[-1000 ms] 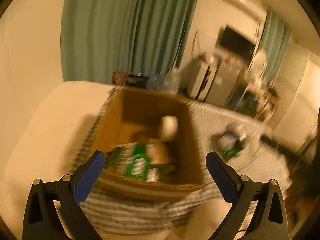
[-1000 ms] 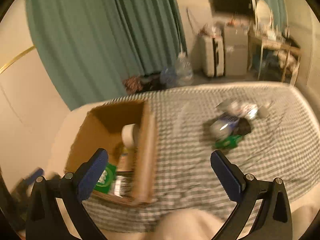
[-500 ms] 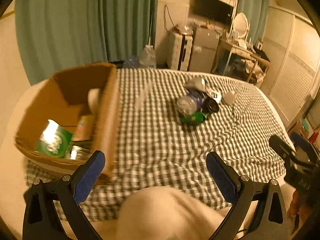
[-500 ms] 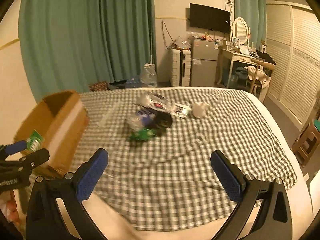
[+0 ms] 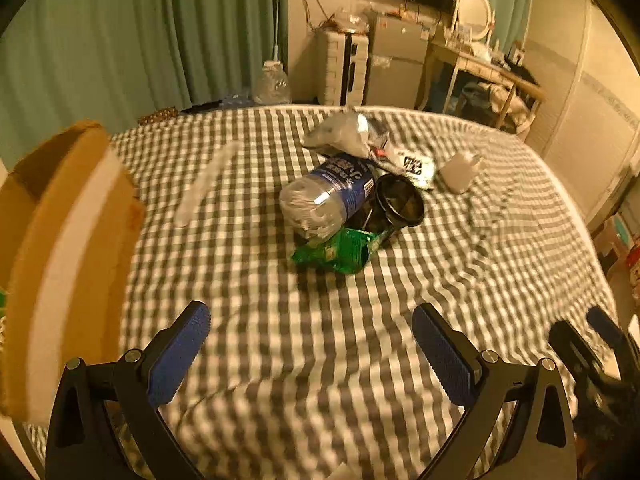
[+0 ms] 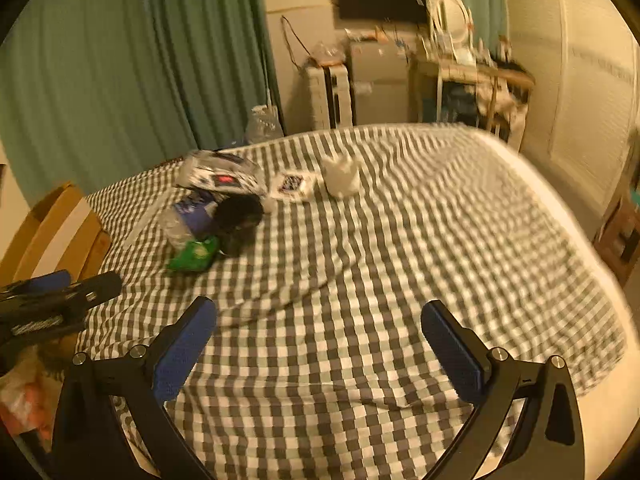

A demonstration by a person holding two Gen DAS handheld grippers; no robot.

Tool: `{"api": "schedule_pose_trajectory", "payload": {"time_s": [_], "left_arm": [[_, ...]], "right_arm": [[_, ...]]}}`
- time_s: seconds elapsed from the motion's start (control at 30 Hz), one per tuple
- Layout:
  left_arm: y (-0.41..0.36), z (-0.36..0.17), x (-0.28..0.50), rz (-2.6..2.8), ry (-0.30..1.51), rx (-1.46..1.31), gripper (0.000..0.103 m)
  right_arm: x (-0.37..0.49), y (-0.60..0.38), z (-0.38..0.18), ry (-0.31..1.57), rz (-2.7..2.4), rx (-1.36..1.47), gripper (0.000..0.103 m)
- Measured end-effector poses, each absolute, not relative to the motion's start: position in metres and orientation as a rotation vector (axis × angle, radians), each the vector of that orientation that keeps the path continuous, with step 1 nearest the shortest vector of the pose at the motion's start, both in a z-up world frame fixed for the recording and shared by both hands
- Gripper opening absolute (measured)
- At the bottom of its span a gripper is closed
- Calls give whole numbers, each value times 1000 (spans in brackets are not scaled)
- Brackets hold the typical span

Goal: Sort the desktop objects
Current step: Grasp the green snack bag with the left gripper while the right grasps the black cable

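Box (image 5: pixel 60 248) at left is cropped and blurred, contents unseen. Bottle (image 5: pixel 324 196), black cup (image 5: pixel 400 200) and green wrapper (image 5: pixel 340 250) overlap on the bed (image 5: pixel 320 340). Left gripper (image 5: pixel 310 354) and right gripper (image 6: pixel 318 348) hold jaws wide, empty.

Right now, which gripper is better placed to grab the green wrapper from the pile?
Probably left. The left gripper, open, faces the green wrapper head-on; from the right gripper, also open, it lies off left.

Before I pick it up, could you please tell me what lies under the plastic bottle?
The plastic bottle rests partly on a green snack wrapper, against a black round container. Whatever lies beneath the bottle's middle is covered.
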State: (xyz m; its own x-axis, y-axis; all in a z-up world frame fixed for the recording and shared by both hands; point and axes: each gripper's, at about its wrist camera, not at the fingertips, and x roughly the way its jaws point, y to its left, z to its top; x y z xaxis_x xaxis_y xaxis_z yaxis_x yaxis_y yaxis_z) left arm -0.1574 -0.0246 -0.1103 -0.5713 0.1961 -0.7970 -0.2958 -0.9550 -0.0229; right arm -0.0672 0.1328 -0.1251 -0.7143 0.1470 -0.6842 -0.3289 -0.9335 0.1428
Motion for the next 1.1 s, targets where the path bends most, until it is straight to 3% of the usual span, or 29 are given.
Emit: {"api": "schedule_pose_trajectory", "payload": {"time_s": [0.2,0.33,0.7,0.8,0.9,0.93,0.97,1.1], "left_arm": [[-8,-149,-197,2598,146,-1247,103],[-12,-166,-213,2600,34,-1256,103],[-18,-195,-230,2487,-97,-1323,103],[-17,-194,-231,2495,-99,-1276,103],[-15,-192,-233,2482,-83,-1219,103],[-15,-191,-235,2467,-96,-1203,101],[-16,-192,-236,2457,-103,-1197,90],[-13,-193,-230,2444,-31,-1189,67]], "right_arm": [[-86,156,-147,473,2661,-1076,103],[-109,161,-151,519,2718,-1068,103],[-220,138,-168,646,2878,-1161,101],[-241,130,-183,608,2872,-1280,85],[-248,133,-188,720,2903,-1300,73],[-250,132,-187,719,2919,-1303,65],[-250,130,-186,711,2930,-1310,57],[-245,122,-180,644,2923,-1320,54]]}}
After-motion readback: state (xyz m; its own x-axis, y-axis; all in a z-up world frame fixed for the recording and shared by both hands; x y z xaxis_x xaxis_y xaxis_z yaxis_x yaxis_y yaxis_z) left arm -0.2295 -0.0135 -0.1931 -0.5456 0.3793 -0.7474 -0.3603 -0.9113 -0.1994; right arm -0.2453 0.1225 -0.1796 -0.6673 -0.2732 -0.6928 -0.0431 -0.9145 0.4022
